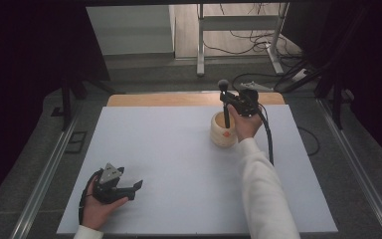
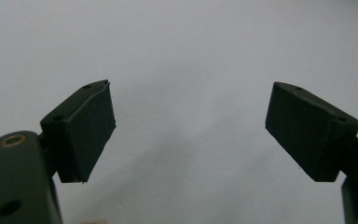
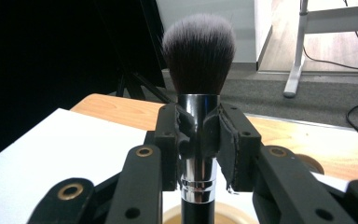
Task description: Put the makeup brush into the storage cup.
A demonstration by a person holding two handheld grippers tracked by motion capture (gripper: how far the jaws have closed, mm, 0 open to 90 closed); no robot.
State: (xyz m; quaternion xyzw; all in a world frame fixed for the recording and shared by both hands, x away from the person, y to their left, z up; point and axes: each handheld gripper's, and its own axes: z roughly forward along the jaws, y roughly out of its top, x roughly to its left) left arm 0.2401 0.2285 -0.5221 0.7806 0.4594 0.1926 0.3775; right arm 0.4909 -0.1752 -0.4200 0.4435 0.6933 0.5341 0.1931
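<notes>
Our right gripper (image 3: 198,140) has its jaws pinched on the chrome ferrule of a makeup brush (image 3: 198,51), held upright, bristles up, handle pointing straight down. Directly under the handle we see the rim of a cream cup (image 1: 223,132) on the white table (image 1: 179,164); the handle end looks to be at or just inside its mouth. Our left gripper (image 1: 129,188) rests well apart near the front edge, jaws spread wide, holding nothing.

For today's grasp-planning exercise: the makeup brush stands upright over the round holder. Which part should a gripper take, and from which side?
Grip the shiny metal ferrule of the makeup brush, coming in level from the side. It is rigid and narrow, unlike the soft bristles above. The right gripper clamps it exactly so over the holder.
</notes>
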